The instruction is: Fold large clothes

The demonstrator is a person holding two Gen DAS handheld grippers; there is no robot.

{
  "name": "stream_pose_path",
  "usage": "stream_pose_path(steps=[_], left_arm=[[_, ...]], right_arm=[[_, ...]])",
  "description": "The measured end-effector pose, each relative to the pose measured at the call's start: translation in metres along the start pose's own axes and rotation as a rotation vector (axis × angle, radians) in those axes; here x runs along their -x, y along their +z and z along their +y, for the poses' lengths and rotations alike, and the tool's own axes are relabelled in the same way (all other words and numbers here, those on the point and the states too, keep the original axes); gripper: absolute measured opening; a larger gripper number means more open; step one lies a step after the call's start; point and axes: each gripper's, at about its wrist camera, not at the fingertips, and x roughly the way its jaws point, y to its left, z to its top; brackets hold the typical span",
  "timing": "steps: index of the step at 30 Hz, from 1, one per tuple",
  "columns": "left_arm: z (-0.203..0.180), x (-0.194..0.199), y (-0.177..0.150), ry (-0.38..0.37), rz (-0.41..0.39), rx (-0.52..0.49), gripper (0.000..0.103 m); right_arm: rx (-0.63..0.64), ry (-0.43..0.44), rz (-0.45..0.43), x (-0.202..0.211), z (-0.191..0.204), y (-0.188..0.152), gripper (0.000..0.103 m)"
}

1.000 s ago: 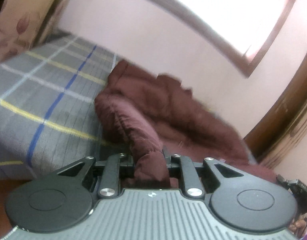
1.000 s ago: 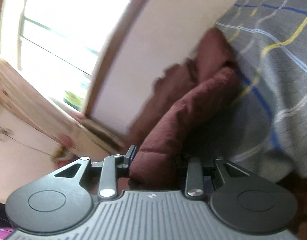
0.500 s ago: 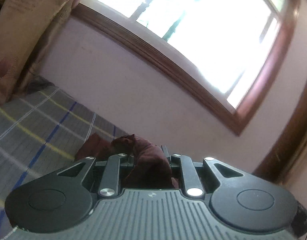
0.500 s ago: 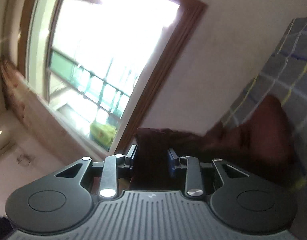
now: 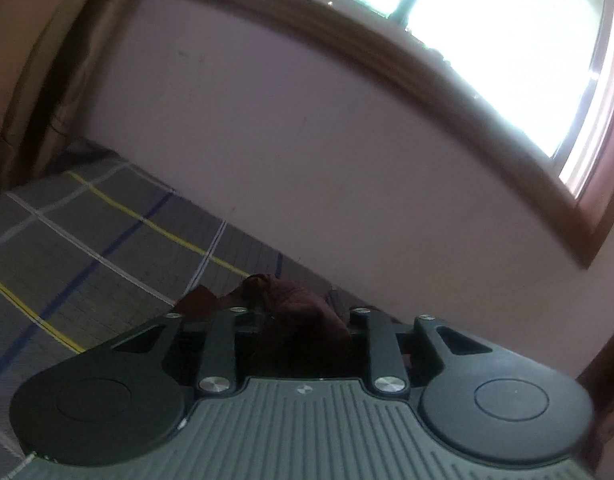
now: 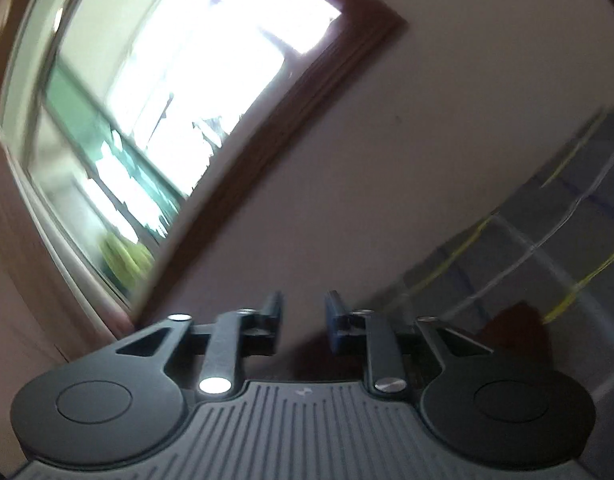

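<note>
The maroon garment (image 5: 303, 308) lies bunched between the jaws of my left gripper (image 5: 307, 320). The jaws are opening, but the cloth still fills the gap from pad to pad. The rest of the garment is hidden under the gripper body. My right gripper (image 6: 303, 316) points at the wall, its jaws opening with nothing between them; its blue-edged fingertips (image 6: 333, 320) stand apart against bare wall. In the right wrist view a dark fold of the garment (image 6: 515, 328) lies low on the bed, below and right of the fingers.
The bed's grey checked sheet (image 5: 107, 240) with yellow, white and blue lines runs up to a pink wall (image 5: 307, 140). A wood-framed window (image 6: 167, 120) sits above. A brown curtain (image 5: 23, 60) hangs at the left.
Both grippers swung across the bed toward the wall. The right gripper let go of the maroon cloth and its jaws spread. The left jaws widened slightly with the cloth still in them.
</note>
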Motion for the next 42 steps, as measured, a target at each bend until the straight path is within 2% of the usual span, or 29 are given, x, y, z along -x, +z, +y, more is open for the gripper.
stream_pose_path(steps=[1, 2, 3, 5, 8, 10, 12, 13, 14, 16, 17, 18, 20, 21, 22, 24, 26, 30, 33, 35, 37, 38, 40, 42], left_arm=[[0.003, -0.002, -0.001, 0.004, 0.002, 0.003, 0.031], [0.005, -0.005, -0.002, 0.005, 0.003, 0.004, 0.031], [0.006, -0.005, -0.003, 0.001, 0.005, -0.001, 0.031], [0.004, -0.002, -0.004, 0.002, 0.005, -0.013, 0.035], [0.000, 0.007, -0.003, -0.003, -0.014, -0.042, 0.054], [-0.004, 0.016, -0.004, 0.005, -0.039, -0.065, 0.085], [-0.010, 0.029, -0.005, 0.054, -0.107, -0.111, 0.102], [-0.012, 0.035, -0.007, 0.084, -0.145, -0.136, 0.103], [-0.013, 0.040, -0.006, 0.100, -0.165, -0.168, 0.103], [-0.011, 0.040, -0.004, 0.111, -0.144, -0.196, 0.103], [-0.009, 0.041, -0.003, 0.124, -0.138, -0.197, 0.103], [-0.006, 0.043, -0.002, 0.141, -0.136, -0.200, 0.103], [-0.004, 0.047, -0.001, 0.169, -0.124, -0.211, 0.102], [-0.003, 0.050, -0.002, 0.165, -0.118, -0.215, 0.102], [-0.006, 0.052, -0.003, 0.153, -0.116, -0.223, 0.102], [-0.016, 0.056, -0.007, 0.125, -0.115, -0.269, 0.102], [-0.029, 0.054, -0.014, 0.060, -0.119, -0.322, 0.102], [-0.065, 0.040, -0.028, -0.071, -0.102, -0.443, 0.102], [-0.079, 0.028, -0.031, -0.130, -0.078, -0.467, 0.101], [-0.083, 0.022, -0.030, -0.149, -0.079, -0.474, 0.101], [-0.090, 0.016, -0.031, -0.168, -0.067, -0.487, 0.102], [-0.093, 0.009, -0.030, -0.173, -0.052, -0.497, 0.102], [-0.100, -0.007, -0.026, -0.178, -0.002, -0.527, 0.102], [-0.108, -0.023, -0.023, -0.152, 0.025, -0.567, 0.103]], right_arm=[[0.057, -0.032, -0.001, 0.008, 0.000, -0.005, 0.099], [0.093, -0.065, -0.010, 0.015, -0.001, -0.010, 0.103], [0.114, -0.104, -0.009, 0.024, -0.006, -0.013, 0.103], [0.100, -0.157, 0.046, 0.027, -0.023, -0.014, 0.103], [0.084, -0.224, 0.140, 0.018, -0.046, -0.022, 0.103], [0.085, -0.227, 0.183, 0.014, -0.058, -0.032, 0.103], [0.110, -0.207, 0.242, -0.005, -0.064, -0.037, 0.102], [0.121, -0.217, 0.253, -0.013, -0.064, -0.041, 0.087], [0.105, -0.193, 0.271, -0.024, -0.064, -0.042, 0.052], [0.141, -0.205, 0.260, -0.041, -0.050, -0.036, 0.046], [0.187, -0.199, 0.245, -0.050, -0.040, -0.031, 0.035], [0.207, -0.190, 0.230, -0.057, -0.033, -0.025, 0.031], [0.253, -0.222, 0.194, -0.066, -0.023, -0.020, 0.031], [0.321, -0.266, 0.182, -0.071, -0.020, -0.022, 0.031], [0.368, -0.305, 0.188, -0.079, -0.021, -0.027, 0.030], [0.362, -0.364, 0.227, -0.094, -0.035, -0.043, 0.030], [0.366, -0.407, 0.223, -0.103, -0.045, -0.061, 0.030], [0.403, -0.440, 0.121, -0.098, -0.035, -0.061, 0.031], [0.354, -0.380, 0.004, -0.062, -0.011, -0.044, 0.031], [0.352, -0.268, -0.039, -0.033, 0.020, -0.037, 0.032], [0.389, -0.169, -0.013, -0.021, 0.054, -0.045, 0.032], [0.432, -0.130, 0.030, -0.022, 0.071, -0.053, 0.032], [0.529, -0.120, 0.104, -0.037, 0.092, -0.071, 0.031], [0.619, -0.158, 0.165, -0.062, 0.101, -0.087, 0.031]])
